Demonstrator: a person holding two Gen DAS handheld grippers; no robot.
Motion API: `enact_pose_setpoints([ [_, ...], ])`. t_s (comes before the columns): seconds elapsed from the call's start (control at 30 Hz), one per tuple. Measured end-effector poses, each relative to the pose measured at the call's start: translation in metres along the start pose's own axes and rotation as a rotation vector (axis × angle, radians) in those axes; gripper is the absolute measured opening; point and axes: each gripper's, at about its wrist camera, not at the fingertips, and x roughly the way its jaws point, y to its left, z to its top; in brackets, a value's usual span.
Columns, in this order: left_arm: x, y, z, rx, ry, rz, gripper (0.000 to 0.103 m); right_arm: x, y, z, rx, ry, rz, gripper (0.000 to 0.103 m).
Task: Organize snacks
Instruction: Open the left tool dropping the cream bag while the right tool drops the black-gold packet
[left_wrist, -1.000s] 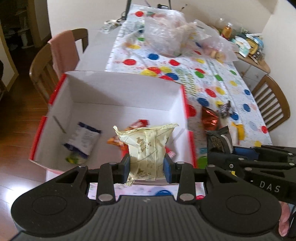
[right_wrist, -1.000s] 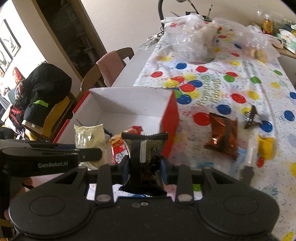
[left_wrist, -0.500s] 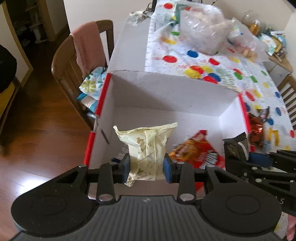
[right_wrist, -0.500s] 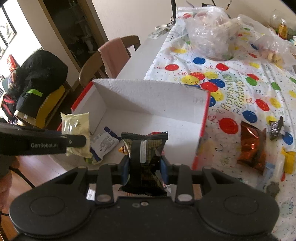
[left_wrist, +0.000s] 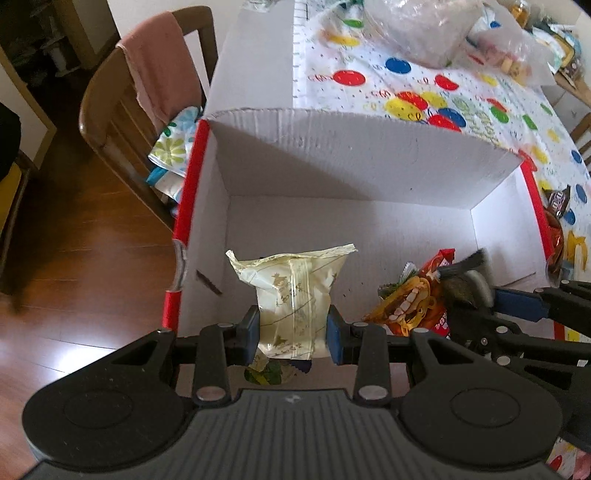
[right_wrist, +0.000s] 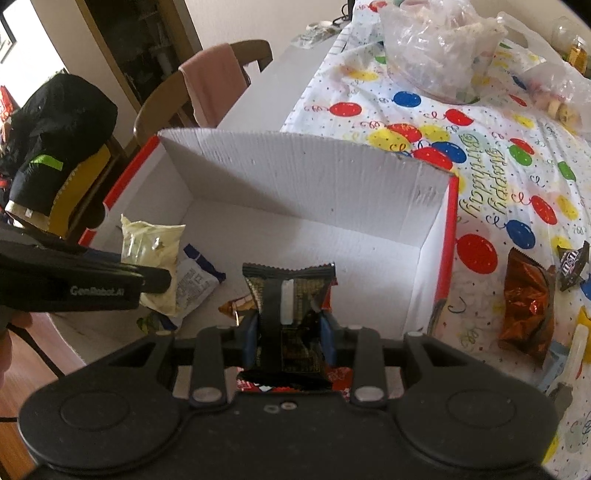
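Observation:
A white cardboard box with red edges (left_wrist: 369, 162) (right_wrist: 306, 177) stands open on the table. My left gripper (left_wrist: 291, 330) is shut on a pale yellow snack packet (left_wrist: 295, 291) (right_wrist: 147, 247), held upright over the box's left part. My right gripper (right_wrist: 288, 336) is shut on a black and gold snack packet (right_wrist: 288, 295) (left_wrist: 465, 280) over the box's near right part. On the box floor lie a red and orange snack bag (left_wrist: 413, 299) and a white and blue packet (right_wrist: 192, 284). The left gripper's arm (right_wrist: 74, 284) crosses the right wrist view at the left.
On the balloon-print tablecloth (right_wrist: 491, 177) right of the box lie a copper foil bag (right_wrist: 524, 299), a small brown candy pack (right_wrist: 570, 262) and yellow wrappers. Clear plastic bags (right_wrist: 436, 48) sit at the far end. A wooden chair with a pink cloth (left_wrist: 147, 85) stands left of the table.
Both grippers have moved left and down over the box, each still holding its packet. The box interior now fills both views.

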Motion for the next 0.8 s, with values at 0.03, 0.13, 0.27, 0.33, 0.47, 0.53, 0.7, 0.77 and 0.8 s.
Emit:
enact_pose_setpoints([
  [0.03,0.002,-0.001,0.000,0.002,0.005,0.001,0.035,0.001,0.000,-0.001,0.000,0.004,0.003,0.031],
  [0.13,0.008,-0.003,-0.002,0.009,0.018,0.005,0.035,0.002,0.002,-0.001,-0.008,0.003,-0.002,0.031],
  [0.27,0.014,-0.005,-0.003,0.014,0.029,0.010,0.036,0.002,0.003,-0.001,-0.008,0.006,-0.002,0.033],
  [0.33,0.016,-0.005,-0.003,0.012,0.032,0.009,0.036,0.001,0.003,-0.002,-0.003,0.004,-0.001,0.034],
  [0.47,0.016,-0.005,-0.005,0.009,0.030,0.017,0.037,-0.002,0.002,-0.003,0.004,-0.003,-0.002,0.037],
  [0.53,0.014,-0.004,-0.005,0.008,0.021,0.016,0.038,-0.003,0.001,-0.003,0.013,-0.006,-0.002,0.039],
  [0.7,0.005,-0.005,-0.009,0.006,-0.008,0.003,0.055,-0.009,-0.002,-0.006,0.026,-0.016,0.002,0.044],
  [0.77,0.000,-0.005,-0.011,0.002,-0.019,-0.006,0.055,-0.012,-0.002,-0.008,0.030,-0.023,0.006,0.046],
  [0.8,-0.002,-0.005,-0.012,0.000,-0.023,-0.011,0.055,-0.015,-0.003,-0.009,0.031,-0.027,0.008,0.047],
])
